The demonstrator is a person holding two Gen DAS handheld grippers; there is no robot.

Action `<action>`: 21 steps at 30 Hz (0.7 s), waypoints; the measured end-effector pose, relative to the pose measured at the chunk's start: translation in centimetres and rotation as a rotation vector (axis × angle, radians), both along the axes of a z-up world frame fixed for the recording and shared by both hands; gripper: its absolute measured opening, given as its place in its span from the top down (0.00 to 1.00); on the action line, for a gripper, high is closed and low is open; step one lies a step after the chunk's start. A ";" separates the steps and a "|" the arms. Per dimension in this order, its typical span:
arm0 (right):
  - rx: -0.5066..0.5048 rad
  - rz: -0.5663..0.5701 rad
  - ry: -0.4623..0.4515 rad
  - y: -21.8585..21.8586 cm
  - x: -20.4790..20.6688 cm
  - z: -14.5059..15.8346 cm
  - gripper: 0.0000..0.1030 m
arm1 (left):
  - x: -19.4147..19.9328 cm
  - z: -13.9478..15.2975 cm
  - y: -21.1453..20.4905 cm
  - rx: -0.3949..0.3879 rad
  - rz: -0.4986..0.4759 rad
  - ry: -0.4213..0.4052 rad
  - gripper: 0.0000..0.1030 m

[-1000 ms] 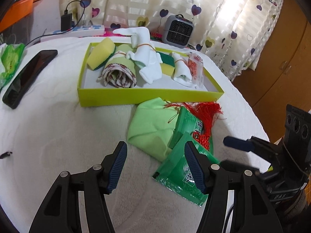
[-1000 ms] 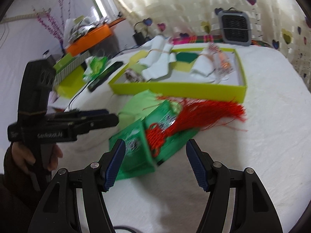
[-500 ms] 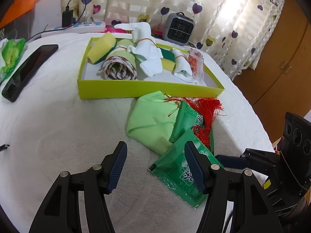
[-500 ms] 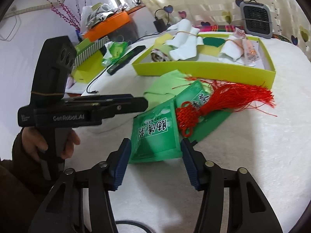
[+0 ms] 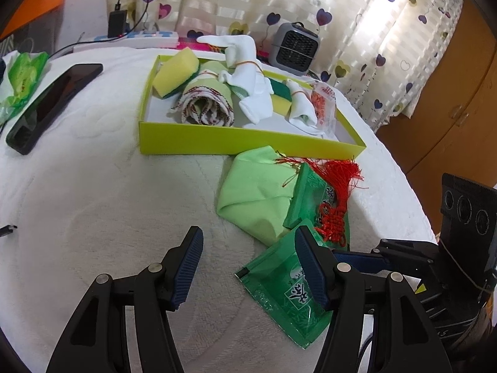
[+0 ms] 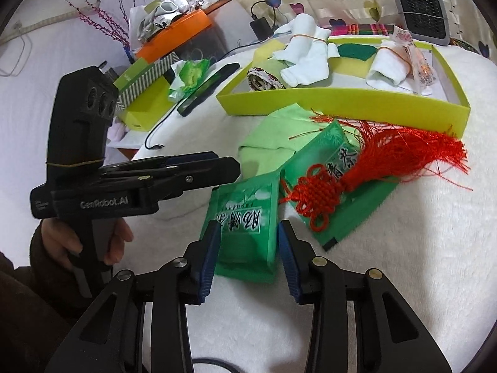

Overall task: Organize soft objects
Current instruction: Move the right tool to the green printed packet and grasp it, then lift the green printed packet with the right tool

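The right gripper [image 6: 247, 248], its jaws just closing about but not pressing a glossy green packet [image 6: 245, 217], and the left gripper [image 5: 248, 267], released, are over a fluffy white worktop [image 6: 403, 279], with a red tassel knot [image 6: 320, 192], pale green cloth [image 6: 279, 124] and lime tray [image 6: 341, 99] behind.

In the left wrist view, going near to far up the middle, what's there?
Green packet → light green cloth → yellow-green tray → small grey heater → heart-print curtain.
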State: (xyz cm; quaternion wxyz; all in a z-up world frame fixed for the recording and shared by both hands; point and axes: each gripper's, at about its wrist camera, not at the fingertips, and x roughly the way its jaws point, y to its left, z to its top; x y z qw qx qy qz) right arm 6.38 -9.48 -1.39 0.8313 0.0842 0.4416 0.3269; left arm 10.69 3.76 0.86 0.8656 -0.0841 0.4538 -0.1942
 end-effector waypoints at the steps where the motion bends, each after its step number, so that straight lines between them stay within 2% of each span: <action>1: -0.012 0.002 -0.004 0.2 0.1 0.1 0.62 | 0.0 0.0 0.1 -0.001 0.005 0.000 0.41; 10: -0.231 0.005 -0.118 2.7 -1.2 0.5 0.64 | 0.1 0.0 0.8 -0.008 0.021 0.000 0.41; 13: -0.242 -0.004 -0.121 2.5 -1.3 0.5 0.69 | 0.1 0.0 1.0 -0.008 0.023 0.003 0.41; 18: -0.259 -0.013 -0.142 2.5 -1.6 0.6 0.91 | 0.1 0.1 1.3 -0.007 0.028 -0.002 0.41; 21: -0.263 -0.018 -0.159 2.7 -1.8 0.7 0.94 | 0.1 0.1 1.4 -0.006 0.033 0.000 0.41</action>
